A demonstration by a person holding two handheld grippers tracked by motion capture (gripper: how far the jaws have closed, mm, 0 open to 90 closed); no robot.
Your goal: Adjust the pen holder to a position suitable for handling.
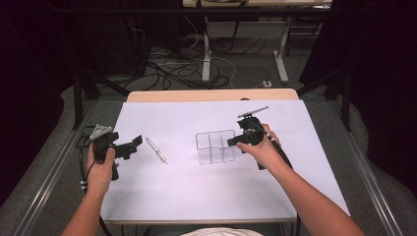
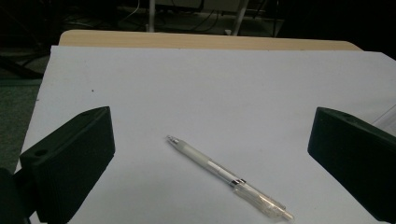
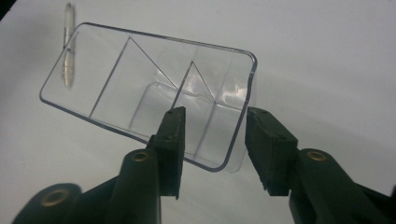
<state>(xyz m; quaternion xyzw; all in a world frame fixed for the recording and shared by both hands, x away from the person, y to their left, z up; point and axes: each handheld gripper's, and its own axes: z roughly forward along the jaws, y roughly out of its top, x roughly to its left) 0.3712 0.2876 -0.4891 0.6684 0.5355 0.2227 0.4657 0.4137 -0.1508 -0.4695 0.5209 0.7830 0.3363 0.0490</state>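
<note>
Both hands level: right gripper (image 3: pixel 212 126) straddles the clear tray (image 3: pixel 140 88) wall.

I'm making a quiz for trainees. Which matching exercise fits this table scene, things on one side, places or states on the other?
Things:
1. clear plastic pen
2. clear plastic divided tray
3. left tongs
4. right tongs

States:
A. one jaw inside a compartment, one outside the wall
B. open wide, nothing between
C. lying flat on the white table
D. empty, upright

Pairs: 1-C, 2-D, 3-B, 4-A
</note>
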